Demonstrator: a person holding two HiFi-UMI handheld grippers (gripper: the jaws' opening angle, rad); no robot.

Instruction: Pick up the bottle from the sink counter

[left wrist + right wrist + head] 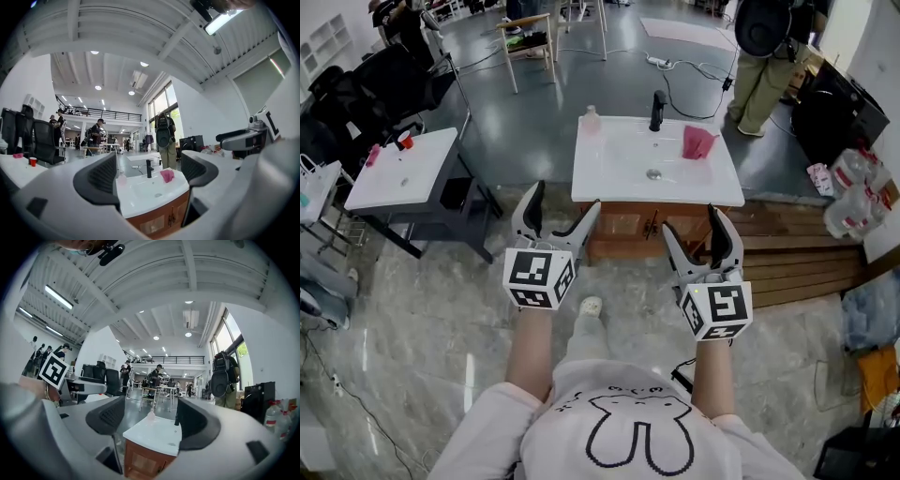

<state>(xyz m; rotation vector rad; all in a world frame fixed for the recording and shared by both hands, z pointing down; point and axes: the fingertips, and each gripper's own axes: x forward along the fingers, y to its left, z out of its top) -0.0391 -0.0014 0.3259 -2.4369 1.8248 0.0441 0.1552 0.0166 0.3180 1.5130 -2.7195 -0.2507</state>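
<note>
Bottle (591,119): pale pink, upright on the counter (602,176), left of the faucet (657,110).
Left gripper (562,202): fingers spread, nothing between them, well short of the faucet.
Right gripper (692,225): fingers spread, empty, likewise short of the faucet.
Pink item (697,142): just right of the faucet.

The right gripper (153,422), fingers apart, frames the sink counter (157,434) and its bottle (151,415).

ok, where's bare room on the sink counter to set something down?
The left ledge of the sink counter, in front of the bottle, is bare. So is the front right corner, in front of the pink item. The back edge is crowded: bottle, faucet, pink item.
</note>
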